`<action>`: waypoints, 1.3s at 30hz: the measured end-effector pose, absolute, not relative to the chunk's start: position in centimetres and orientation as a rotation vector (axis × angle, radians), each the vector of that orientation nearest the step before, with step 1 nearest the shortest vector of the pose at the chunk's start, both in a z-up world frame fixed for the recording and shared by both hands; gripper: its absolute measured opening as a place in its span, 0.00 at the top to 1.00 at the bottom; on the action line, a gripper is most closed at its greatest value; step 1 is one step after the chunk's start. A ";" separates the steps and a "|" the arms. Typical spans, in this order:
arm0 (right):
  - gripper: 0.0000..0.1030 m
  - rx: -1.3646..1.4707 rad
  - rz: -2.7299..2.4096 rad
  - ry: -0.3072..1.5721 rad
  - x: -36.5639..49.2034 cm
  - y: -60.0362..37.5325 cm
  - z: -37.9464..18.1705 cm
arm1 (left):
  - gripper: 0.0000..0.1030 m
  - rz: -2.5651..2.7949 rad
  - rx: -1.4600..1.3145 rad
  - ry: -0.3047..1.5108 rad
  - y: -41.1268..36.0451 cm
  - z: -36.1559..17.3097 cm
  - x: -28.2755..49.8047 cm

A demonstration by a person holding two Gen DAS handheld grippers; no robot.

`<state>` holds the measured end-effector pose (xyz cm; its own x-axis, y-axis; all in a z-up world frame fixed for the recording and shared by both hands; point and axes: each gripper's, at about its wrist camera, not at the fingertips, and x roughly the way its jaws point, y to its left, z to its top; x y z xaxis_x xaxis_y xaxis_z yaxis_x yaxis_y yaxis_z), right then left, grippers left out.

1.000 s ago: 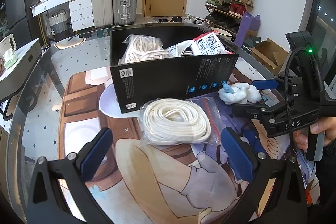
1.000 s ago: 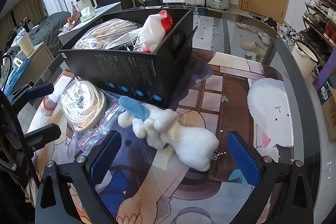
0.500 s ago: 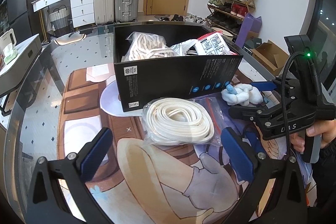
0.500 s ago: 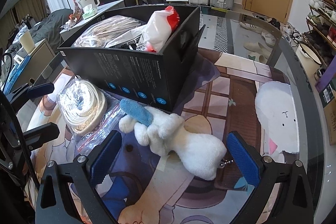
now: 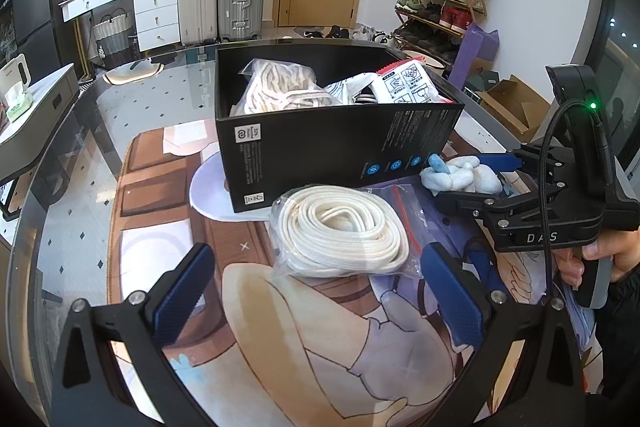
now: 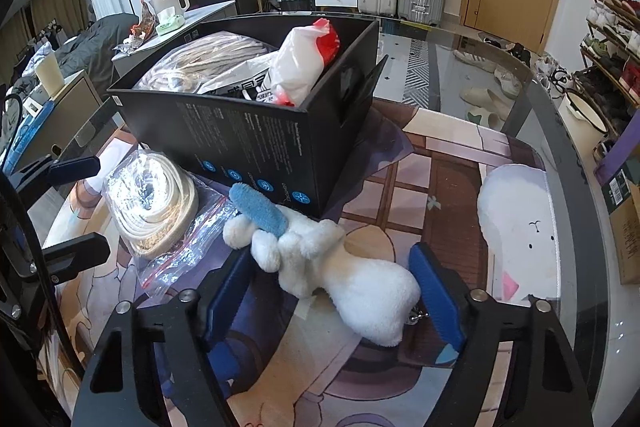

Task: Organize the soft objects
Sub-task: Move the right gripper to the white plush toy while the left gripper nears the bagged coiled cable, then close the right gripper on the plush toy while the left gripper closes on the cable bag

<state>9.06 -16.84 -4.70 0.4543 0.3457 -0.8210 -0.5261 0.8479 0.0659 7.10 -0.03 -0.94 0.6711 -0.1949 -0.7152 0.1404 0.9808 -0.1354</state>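
The white plush toy [image 6: 344, 267] lies on the printed mat [image 6: 400, 187] low in the right wrist frame, its blue ear [image 6: 258, 207] pointing up-left toward the black box [image 6: 256, 131] just beside it. Your right tool [image 6: 332, 291] has its two blue pads spread apart on either side of the toy's thick body, neither clearly pressing it yet. Close on that fat middle section, not on the thin limbs (plush squashes a lot, so squeeze until the pads really bite). There is a small metal clasp at the toy's lower right end; keep it outside the pads. Then lift straight up before swinging over the box wall, since the box already holds bagged items and the rim is close.

Your left tool [image 5: 316, 291] is also spread wide, empty, with the bagged white cord [image 5: 340, 231] lying between and just beyond its pads at the middle of the left wrist frame. The bag's loose plastic looks slippery, so I'd grip the coil itself. The worktop [image 5: 72, 163] is glass, so avoid knocking it.
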 end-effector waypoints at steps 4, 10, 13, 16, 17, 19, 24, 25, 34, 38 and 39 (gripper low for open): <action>0.30 -0.215 0.551 0.950 8.7 -16.8 -4.7 | 0.00 -0.188 -0.071 0.814 0.0 -1.0 7.1; 0.41 -0.221 0.571 0.939 8.4 -16.9 -4.6 | 0.00 -0.188 -0.071 0.814 -0.1 -1.0 7.2; 0.44 -0.217 0.581 0.934 8.2 -17.0 -4.6 | 0.00 -0.188 -0.071 0.814 -0.1 -1.0 7.1; 0.45 -0.218 0.592 0.928 7.7 -17.0 -4.6 | 0.00 -0.188 -0.071 0.813 0.0 -1.0 7.2; 0.45 -0.219 0.594 0.926 7.6 -17.0 -4.5 | 0.00 -0.187 -0.071 0.812 0.0 -1.0 7.2; 0.45 -0.217 0.604 0.923 7.2 -17.0 -4.5 | 0.00 -0.188 -0.071 0.814 0.0 -1.0 7.2; 0.45 -0.214 0.608 0.897 6.4 -17.2 -3.8 | 0.00 -0.200 -0.069 0.817 0.0 -1.0 7.2; 0.45 -0.213 0.608 0.891 6.3 -17.3 -3.6 | 0.00 -0.205 -0.071 0.818 0.0 -1.0 7.2; 0.45 -0.198 0.607 0.868 5.1 -18.2 -3.0 | 0.00 -0.226 -0.035 0.853 -1.5 -1.3 8.1; 0.45 -0.190 0.606 0.869 5.2 -18.6 -3.0 | 0.00 -0.198 0.032 0.884 -2.8 -1.7 9.2; 0.45 -0.188 0.605 0.869 5.3 -18.7 -3.0 | 0.00 -0.185 0.058 0.894 -3.1 -1.8 9.4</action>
<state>5.29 -18.73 -3.01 0.4915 0.4206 -0.7626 -0.5686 0.8182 0.0848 9.45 -3.13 -1.84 0.6118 -0.1358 -0.7793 0.1844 0.9825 -0.0264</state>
